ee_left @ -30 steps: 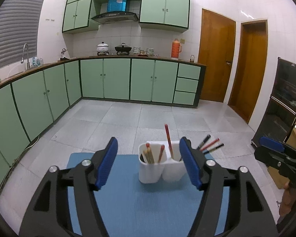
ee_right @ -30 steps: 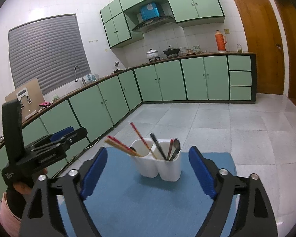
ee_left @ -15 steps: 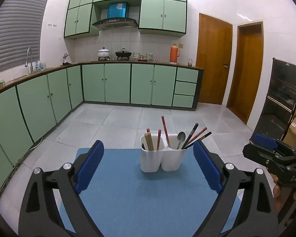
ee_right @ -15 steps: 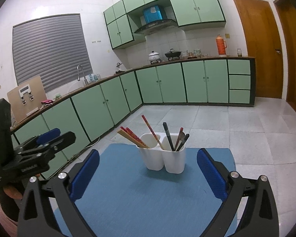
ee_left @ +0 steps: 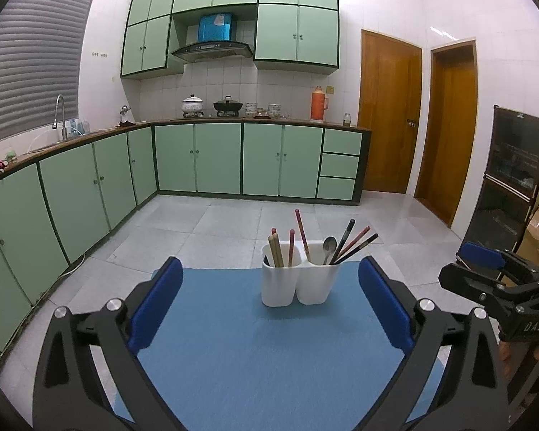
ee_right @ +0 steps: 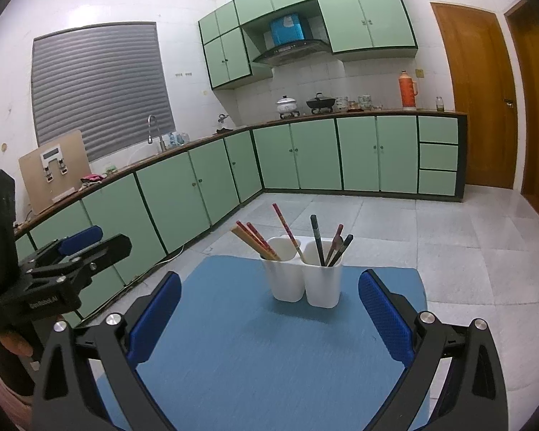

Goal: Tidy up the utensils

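Observation:
A white two-cup utensil holder (ee_left: 300, 280) (ee_right: 305, 283) stands upright at the far end of a blue mat (ee_left: 269, 359) (ee_right: 262, 359). Its left cup holds wooden and red chopsticks (ee_left: 276, 251). The right cup holds a spoon (ee_left: 328, 246) and dark chopsticks (ee_left: 352, 240). My left gripper (ee_left: 269, 265) faces the holder from short of it; its jaws are opening, with nothing between them. My right gripper (ee_right: 269, 276) is open and empty, also short of the holder. A blue pad (ee_left: 479, 253) of the right gripper shows at the right edge of the left wrist view.
Green kitchen cabinets (ee_left: 197, 158) line the far and left walls, with tiled floor (ee_left: 215, 226) beyond the mat. A dark cabinet (ee_left: 514, 186) stands at the right. A hand (ee_right: 16, 344) holds the left gripper at the left edge.
Both grippers have drawn back from the holder, which now sits beyond the fingertips. The left jaws, which flanked the holder, have spread much wider. The right jaws widened slightly.

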The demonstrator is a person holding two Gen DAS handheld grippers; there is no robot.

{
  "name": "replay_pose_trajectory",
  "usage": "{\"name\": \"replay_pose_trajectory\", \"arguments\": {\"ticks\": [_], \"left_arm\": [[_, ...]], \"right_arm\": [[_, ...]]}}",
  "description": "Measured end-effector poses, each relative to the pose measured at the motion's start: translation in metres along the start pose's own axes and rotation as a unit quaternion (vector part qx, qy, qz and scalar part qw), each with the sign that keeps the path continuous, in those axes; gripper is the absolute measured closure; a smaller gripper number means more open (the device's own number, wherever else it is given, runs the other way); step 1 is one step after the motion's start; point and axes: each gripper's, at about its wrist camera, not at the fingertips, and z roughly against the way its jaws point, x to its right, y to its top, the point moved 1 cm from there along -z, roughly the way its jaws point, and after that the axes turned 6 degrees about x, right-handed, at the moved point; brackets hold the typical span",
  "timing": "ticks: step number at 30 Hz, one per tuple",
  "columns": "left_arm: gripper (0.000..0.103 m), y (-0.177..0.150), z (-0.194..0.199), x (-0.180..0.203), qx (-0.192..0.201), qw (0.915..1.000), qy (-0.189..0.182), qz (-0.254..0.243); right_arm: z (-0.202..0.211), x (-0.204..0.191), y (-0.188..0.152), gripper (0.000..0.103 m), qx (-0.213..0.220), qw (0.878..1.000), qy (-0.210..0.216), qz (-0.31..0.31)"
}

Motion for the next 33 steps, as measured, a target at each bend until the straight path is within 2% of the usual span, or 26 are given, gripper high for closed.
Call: {"name": "replay_pose_trajectory", "arguments": {"ticks": [8, 33], "left_arm": [[0.007, -0.004, 0.012, 0.003, -0.001, 0.9999, 0.001, -0.011], [0.007, -0.016, 0.017, 0.012, -0.007, 0.9997, 0.002, -0.023]], "right_arm": [[0.006, -0.008, -0.007, 0.006, -0.003, 1.0, 0.001, 0.005], [0.009, -0.007, -0.012, 0.006, -0.003, 1.0, 0.0, 0.001]]}}
